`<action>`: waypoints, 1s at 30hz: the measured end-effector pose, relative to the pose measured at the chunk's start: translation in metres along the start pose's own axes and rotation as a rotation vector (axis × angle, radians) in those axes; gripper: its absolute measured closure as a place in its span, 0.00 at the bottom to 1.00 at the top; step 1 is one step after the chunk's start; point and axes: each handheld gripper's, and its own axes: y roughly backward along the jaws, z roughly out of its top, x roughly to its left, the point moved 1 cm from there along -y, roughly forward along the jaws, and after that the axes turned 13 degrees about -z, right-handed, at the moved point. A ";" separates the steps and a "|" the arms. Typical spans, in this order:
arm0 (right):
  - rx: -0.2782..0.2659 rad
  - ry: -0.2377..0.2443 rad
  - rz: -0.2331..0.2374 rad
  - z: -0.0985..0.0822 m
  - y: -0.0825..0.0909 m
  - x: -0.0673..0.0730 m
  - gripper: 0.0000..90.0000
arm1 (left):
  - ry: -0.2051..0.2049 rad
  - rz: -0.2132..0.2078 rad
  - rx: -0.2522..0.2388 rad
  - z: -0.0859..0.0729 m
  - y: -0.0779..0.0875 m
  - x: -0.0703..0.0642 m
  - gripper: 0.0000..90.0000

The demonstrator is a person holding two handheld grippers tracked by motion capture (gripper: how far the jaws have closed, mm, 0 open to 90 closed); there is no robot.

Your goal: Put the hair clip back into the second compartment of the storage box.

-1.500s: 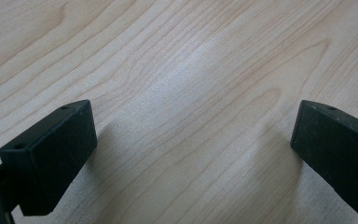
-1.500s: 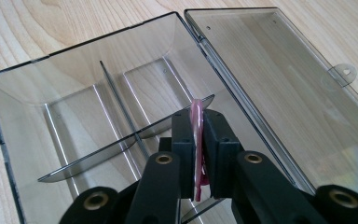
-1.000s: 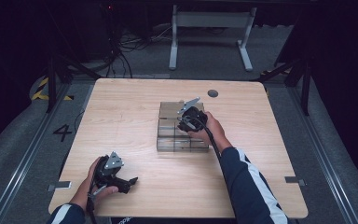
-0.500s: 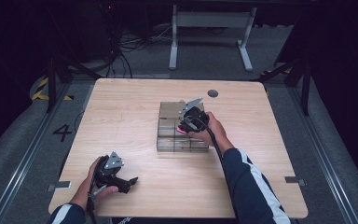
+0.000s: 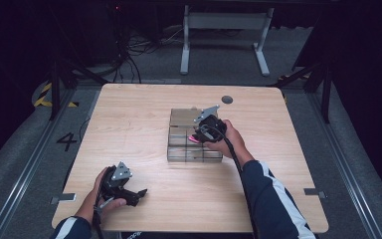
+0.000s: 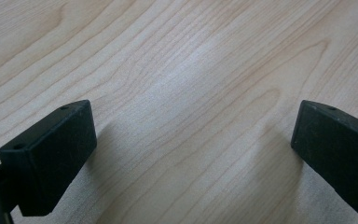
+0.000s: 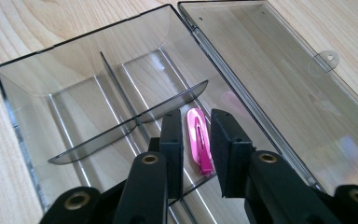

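One right claw [image 7: 196,135] angles down, jaws just parting around the pink clip [image 7: 199,140].

pink clip [image 7: 199,140] | small, glossy | flat in compartment of clear organiser box [image 7: 37,88], lid open

High view: you're looking forward and down from above your own side of the table [image 5: 129,124], far enough back that the whole top and the floor past it fit in.

Left gripper view: your cam sits right on the left gripper [image 6: 193,154], tipped down at bare wood, super close, a black jaw at each side.

Right gripper view: rides the right gripper [image 7: 196,140], angled down into the clear organizer box [image 7: 74,88], close up.

Shared bits: high and right views both catch the box [image 5: 194,139] and the pink clip [image 7: 199,144]; high and left share the tabletop.
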 end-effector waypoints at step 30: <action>-0.031 0.036 -0.009 -0.032 0.056 0.009 0.74 | -0.002 0.000 0.002 0.000 0.000 0.000 0.01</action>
